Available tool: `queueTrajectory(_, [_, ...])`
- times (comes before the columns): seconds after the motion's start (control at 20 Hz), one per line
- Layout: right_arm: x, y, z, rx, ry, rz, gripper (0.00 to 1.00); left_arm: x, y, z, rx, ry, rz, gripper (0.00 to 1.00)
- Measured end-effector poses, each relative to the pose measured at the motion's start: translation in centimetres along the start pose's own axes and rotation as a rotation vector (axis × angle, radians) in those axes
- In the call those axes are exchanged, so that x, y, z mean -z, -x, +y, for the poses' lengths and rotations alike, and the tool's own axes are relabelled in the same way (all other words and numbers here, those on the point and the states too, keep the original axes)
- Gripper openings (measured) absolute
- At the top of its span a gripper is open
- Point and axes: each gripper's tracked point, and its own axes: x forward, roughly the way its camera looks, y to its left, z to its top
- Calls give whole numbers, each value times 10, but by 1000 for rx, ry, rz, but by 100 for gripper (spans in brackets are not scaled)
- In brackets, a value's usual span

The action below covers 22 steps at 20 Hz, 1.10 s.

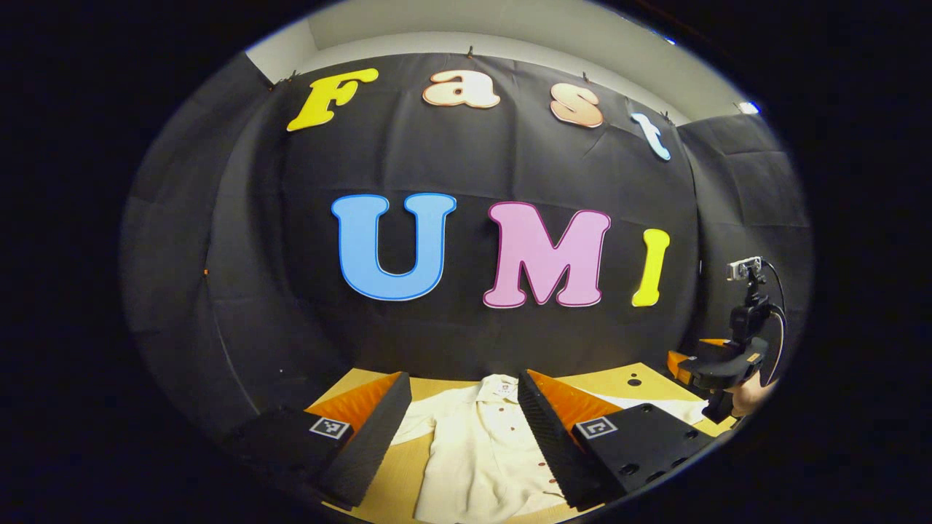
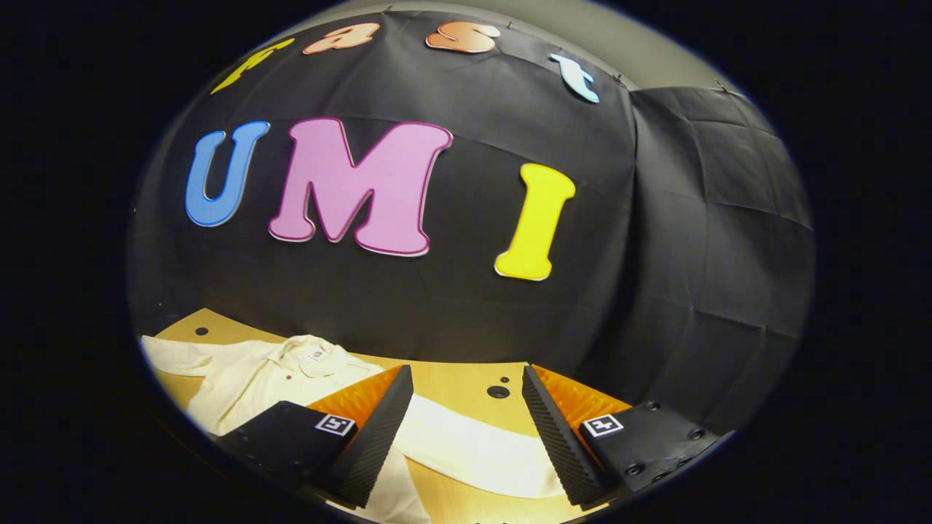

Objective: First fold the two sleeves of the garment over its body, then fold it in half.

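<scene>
A cream button-front shirt (image 1: pixel 473 451) lies flat on the tan table (image 1: pixel 604 382), collar toward the back wall. My left gripper (image 1: pixel 463 378) hovers open above the shirt's body, fingers apart with nothing held. In the right gripper view the shirt (image 2: pixel 247 378) lies to the left, and one long sleeve (image 2: pixel 473 444) stretches out across the table under my right gripper (image 2: pixel 466 371), which is open and holds nothing. The left gripper view also catches the right gripper (image 1: pixel 728 364) at the far right, held by a hand (image 1: pixel 753 397), near the sleeve's end (image 1: pixel 655 404).
The black cloth wall rises right behind the table's back edge. Small round holes (image 2: pixel 498 391) mark the tabletop near the sleeve. Bare tan table (image 2: pixel 451 382) lies between the sleeve and the wall.
</scene>
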Motion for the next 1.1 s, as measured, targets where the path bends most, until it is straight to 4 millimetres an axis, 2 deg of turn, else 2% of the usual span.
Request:
queueTrajectory(0.15, [47,-31,-39,68,-9,123,97,14,-13,-14,1,-5,38,96])
queueTrajectory(0.3, [99,-51,-83,159,-52,267,97,31,-25,-21,-16,-5,88,96])
queueTrajectory(0.5, [168,-61,-146,280,-80,441,97,47,-35,-29,-32,15,133,96])
queueTrajectory(0.6, [200,-62,-165,320,-139,525,98,54,-40,-32,-38,15,152,96])
queueTrajectory(0.8, [254,-64,-191,387,-264,642,98,62,-48,-43,-35,15,177,96])
queueTrajectory(0.95, [287,-65,-197,396,-318,725,98,65,-53,-55,-18,12,188,96])
queueTrajectory(1.1, [310,-62,-192,380,-355,784,98,66,-55,-66,7,-3,192,96])
